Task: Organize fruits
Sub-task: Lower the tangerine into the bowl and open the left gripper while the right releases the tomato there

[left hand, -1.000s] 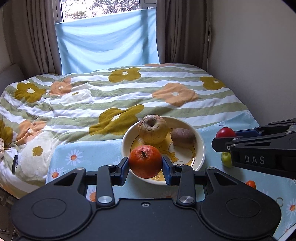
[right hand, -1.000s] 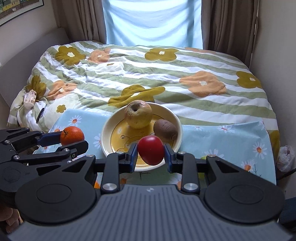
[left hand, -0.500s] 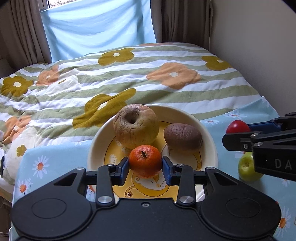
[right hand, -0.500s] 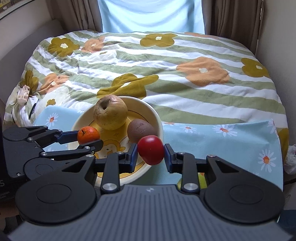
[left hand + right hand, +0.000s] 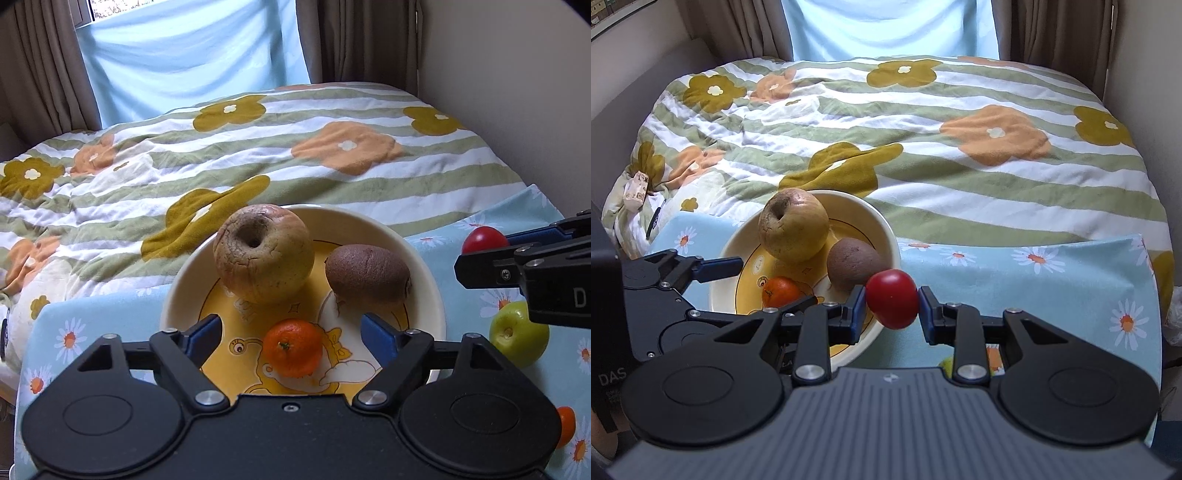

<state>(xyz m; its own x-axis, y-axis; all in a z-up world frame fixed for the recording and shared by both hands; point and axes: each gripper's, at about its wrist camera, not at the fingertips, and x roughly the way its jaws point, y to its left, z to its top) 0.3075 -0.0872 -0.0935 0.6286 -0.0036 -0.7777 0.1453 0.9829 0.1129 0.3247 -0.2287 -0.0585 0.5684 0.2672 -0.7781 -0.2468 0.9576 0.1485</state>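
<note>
Left gripper (image 5: 291, 332) spread wide over the bowl (image 5: 424, 266), gripping nothing; tangerine (image 5: 293, 348) sits loose in the bowl between its fingers, in front of the wrinkled apple (image 5: 264, 253) and kiwi (image 5: 367, 271). Right gripper (image 5: 892, 301) clamped on a red tomato (image 5: 892, 298), just right of the bowl rim above the blue daisy cloth (image 5: 1034, 288). Green apple (image 5: 519, 334) lies on the cloth right of the bowl.

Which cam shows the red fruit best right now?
Right wrist. The red fruit sits centred and unblocked between the right gripper's blue pads, beside the bowl. In the left wrist view it is a small sliver at the right edge, mostly hidden behind that gripper's finger.
</note>
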